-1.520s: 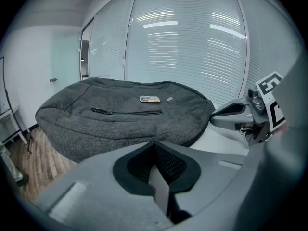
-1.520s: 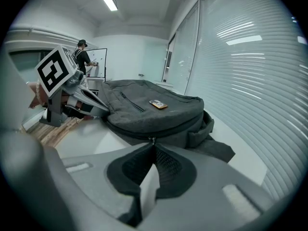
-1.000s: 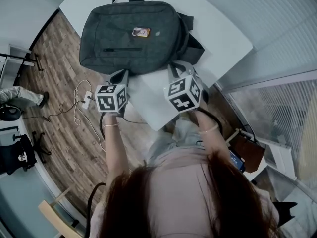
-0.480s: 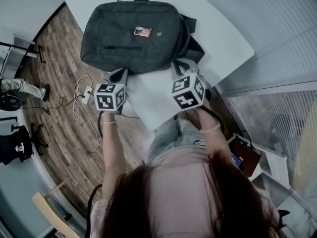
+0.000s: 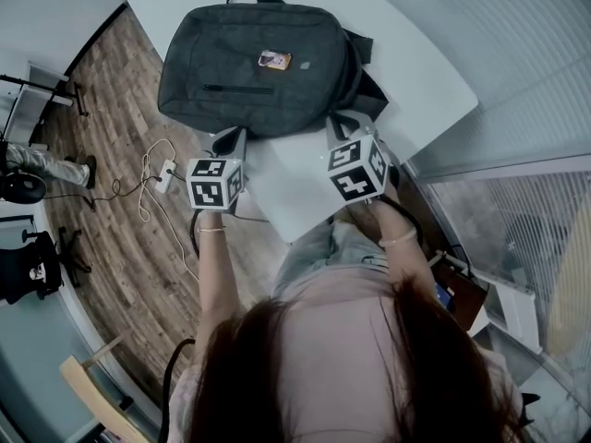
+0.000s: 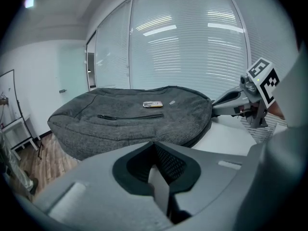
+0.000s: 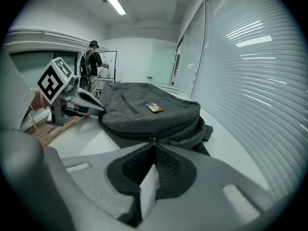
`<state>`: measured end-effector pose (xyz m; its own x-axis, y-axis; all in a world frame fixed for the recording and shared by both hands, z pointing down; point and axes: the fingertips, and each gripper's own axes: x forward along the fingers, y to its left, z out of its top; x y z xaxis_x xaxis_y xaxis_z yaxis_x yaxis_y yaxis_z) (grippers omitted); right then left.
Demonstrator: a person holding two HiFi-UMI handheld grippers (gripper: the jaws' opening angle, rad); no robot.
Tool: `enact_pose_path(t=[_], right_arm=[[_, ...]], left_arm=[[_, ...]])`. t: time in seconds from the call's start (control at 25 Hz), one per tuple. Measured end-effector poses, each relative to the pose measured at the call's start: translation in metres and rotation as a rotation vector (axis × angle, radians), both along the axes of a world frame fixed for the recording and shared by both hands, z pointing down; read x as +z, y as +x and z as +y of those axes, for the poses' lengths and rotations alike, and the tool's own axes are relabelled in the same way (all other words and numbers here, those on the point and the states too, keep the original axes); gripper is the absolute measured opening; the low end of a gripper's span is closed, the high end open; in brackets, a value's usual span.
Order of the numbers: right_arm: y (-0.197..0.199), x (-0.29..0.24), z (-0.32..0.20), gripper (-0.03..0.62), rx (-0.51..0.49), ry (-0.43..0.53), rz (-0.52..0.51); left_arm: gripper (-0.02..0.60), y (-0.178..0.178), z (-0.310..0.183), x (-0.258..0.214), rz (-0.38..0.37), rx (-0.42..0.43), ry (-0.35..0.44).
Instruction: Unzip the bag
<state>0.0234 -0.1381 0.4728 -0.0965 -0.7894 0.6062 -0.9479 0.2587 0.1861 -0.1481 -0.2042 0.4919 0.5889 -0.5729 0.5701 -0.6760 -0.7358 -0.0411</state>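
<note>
One white cable [image 5: 148, 178] trails over the wood floor at 9 o'clock in the head view; one white table [image 5: 434, 72] fills the top; one grey bag [image 5: 259, 67] lies flat on it at 12 o'clock, front face up, carrying one small label [image 5: 275, 60] and one closed pocket zip [image 5: 238, 89].

Two grippers, one per hand. The left gripper [image 5: 228, 140] sits at 7 o'clock of the bag, just beside its near edge; its own view shows the jaws pressed together with nothing between them; the forearm reaches straight ahead and the tool tilts downward toward the bag.

The right gripper [image 5: 343, 122] sits at 5 o'clock of the bag, against the edge where the dark straps bunch; its jaws are likewise together; one small metal zip pull [image 7: 153, 139] stands right at their tips, possibly nipped between them, though the view is too tight to be sure; this forearm also reaches forward, bent slightly inward, tool angled down.

One person [image 7: 91, 57] stands at 10 o'clock in the right gripper view.
</note>
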Motion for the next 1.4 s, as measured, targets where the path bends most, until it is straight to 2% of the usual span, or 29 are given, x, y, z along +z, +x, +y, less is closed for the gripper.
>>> enact_pose_path(t=[0.08, 0.24, 0.52, 0.72, 1.08, 1.4], right_arm=[[-0.001, 0.002, -0.001, 0.011, -0.003, -0.003, -0.004], [0.000, 0.002, -0.003, 0.011, -0.005, -0.004, -0.022], [-0.001, 0.000, -0.001, 0.011, -0.004, -0.005, -0.036], [-0.002, -0.004, -0.001, 0.011, -0.003, 0.001, -0.039], [-0.003, -0.013, 0.003, 0.011, -0.010, 0.006, -0.038], [-0.007, -0.022, 0.005, 0.011, -0.025, 0.010, -0.032]], left_arm=[[0.012, 0.001, 0.001, -0.003, -0.008, 0.009, 0.010], [0.056, 0.019, 0.009, -0.019, 0.047, 0.048, 0.007], [0.104, 0.068, 0.034, -0.047, 0.085, 0.191, 0.029], [0.126, 0.098, 0.049, -0.050, 0.076, 0.296, 0.013], [0.164, 0.124, 0.055, -0.052, 0.033, 0.378, 0.038], [0.153, 0.141, 0.051, -0.049, -0.039, 0.446, 0.098]])
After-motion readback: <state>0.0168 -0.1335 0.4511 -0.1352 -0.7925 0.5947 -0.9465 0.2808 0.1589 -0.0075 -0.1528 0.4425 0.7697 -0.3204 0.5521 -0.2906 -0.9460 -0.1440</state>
